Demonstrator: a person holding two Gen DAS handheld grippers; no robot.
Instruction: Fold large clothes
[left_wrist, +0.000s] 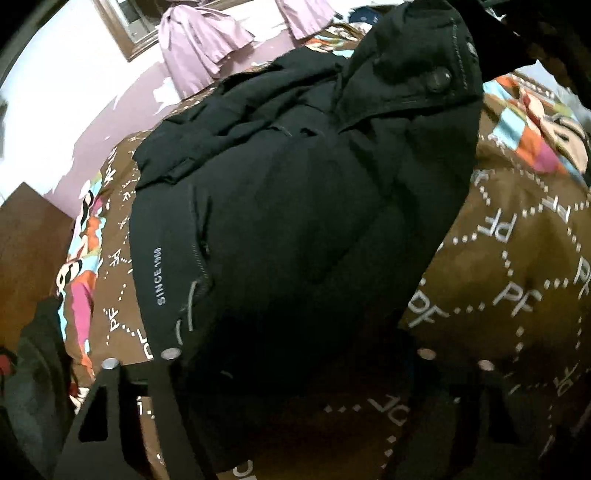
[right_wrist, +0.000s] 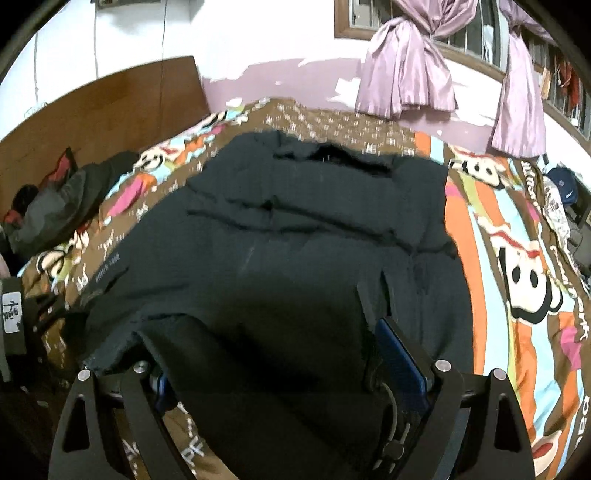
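Here the jacket (left_wrist: 295, 221) lies on the bed (left_wrist: 517, 258), its fabric filling the left tool (left_wrist: 295, 358) and right tool (right_wrist: 258, 332); I cannot tell whether either grips it.

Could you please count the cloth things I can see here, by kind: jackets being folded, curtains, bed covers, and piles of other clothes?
Black jacket: 1
Purple curtains, tied and: 2
Patterned bed cover: 1
Pile of dark clothes by the headboard: 1
Total: 5
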